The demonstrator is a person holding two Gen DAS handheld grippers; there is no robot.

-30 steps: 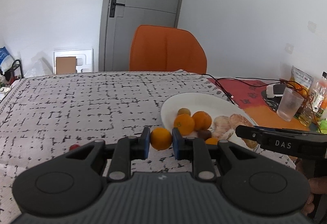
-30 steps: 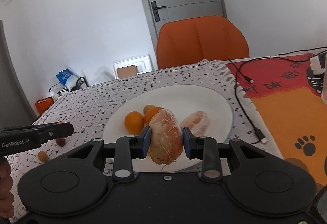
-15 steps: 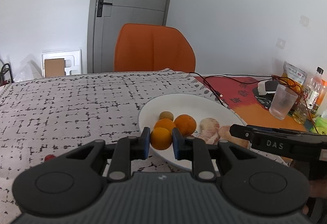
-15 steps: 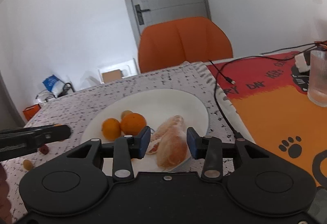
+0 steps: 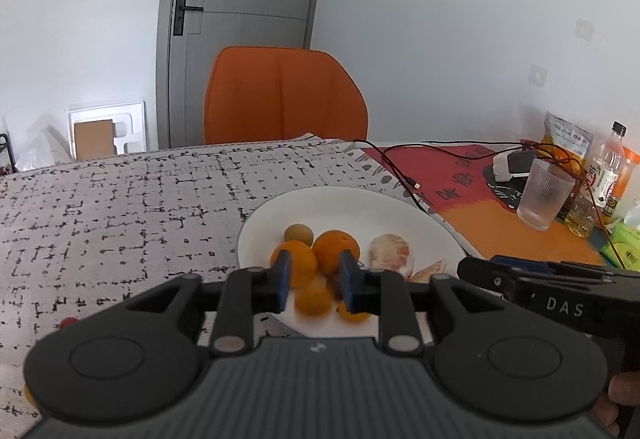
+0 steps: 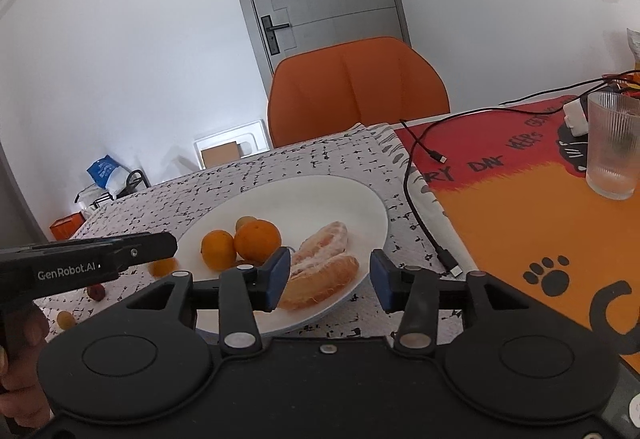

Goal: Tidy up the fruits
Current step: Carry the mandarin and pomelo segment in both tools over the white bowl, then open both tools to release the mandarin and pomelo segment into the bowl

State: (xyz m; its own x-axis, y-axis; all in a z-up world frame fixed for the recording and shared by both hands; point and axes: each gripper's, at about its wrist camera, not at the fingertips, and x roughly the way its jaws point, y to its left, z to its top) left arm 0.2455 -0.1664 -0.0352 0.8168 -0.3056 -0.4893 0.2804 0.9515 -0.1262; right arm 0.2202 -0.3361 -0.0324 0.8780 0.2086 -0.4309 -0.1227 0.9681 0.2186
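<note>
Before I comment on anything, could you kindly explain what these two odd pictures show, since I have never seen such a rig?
There is no robot here. A person holds a two-finger tool in each hand, each with a wide-angle camera looking along its fingers. One picture comes from the left tool, the other from the right, and the black shape at the bottom is the tool itself. On the patterned tablecloth stands a white plate with oranges and peeled citrus segments. A few small fruits lie on the cloth. The left gripper has its jaws slightly apart, and a blurred small orange just below them seems to be dropping onto the plate. The right gripper has its jaws opening over the segments, which lie on the plate. Neither holds anything.
</note>
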